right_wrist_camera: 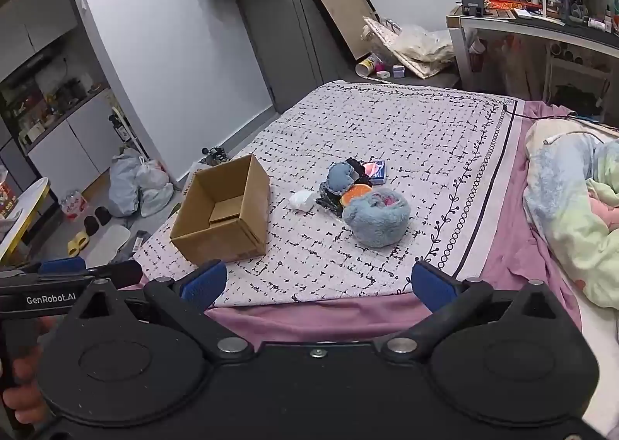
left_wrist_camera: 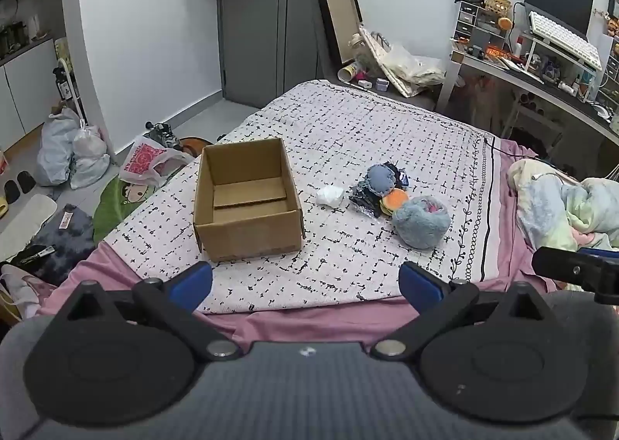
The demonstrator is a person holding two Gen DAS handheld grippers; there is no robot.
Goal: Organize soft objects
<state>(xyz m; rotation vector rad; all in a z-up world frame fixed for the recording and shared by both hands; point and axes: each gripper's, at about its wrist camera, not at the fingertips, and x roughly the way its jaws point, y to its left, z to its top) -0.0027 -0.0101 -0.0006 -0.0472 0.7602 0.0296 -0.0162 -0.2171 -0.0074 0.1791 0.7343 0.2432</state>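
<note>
An open, empty cardboard box (left_wrist_camera: 247,200) (right_wrist_camera: 222,214) stands on the patterned bedspread. To its right lies a small pile: a fluffy blue plush (left_wrist_camera: 421,221) (right_wrist_camera: 376,221), an orange round soft piece (left_wrist_camera: 396,199) (right_wrist_camera: 356,192), a blue-grey denim-like round piece (left_wrist_camera: 381,178) (right_wrist_camera: 339,175), black crinkly items (left_wrist_camera: 365,200) and a white wad (left_wrist_camera: 329,195) (right_wrist_camera: 302,200). My left gripper (left_wrist_camera: 305,283) is open and empty, hovering above the near bed edge. My right gripper (right_wrist_camera: 319,283) is open and empty, also short of the pile.
A pastel blanket (left_wrist_camera: 568,204) (right_wrist_camera: 572,215) is bunched at the right. Plastic bags (left_wrist_camera: 73,154) and slippers sit on the floor at left. A cluttered desk (left_wrist_camera: 541,65) stands at the back right. The bedspread (left_wrist_camera: 387,123) lies on a pink sheet.
</note>
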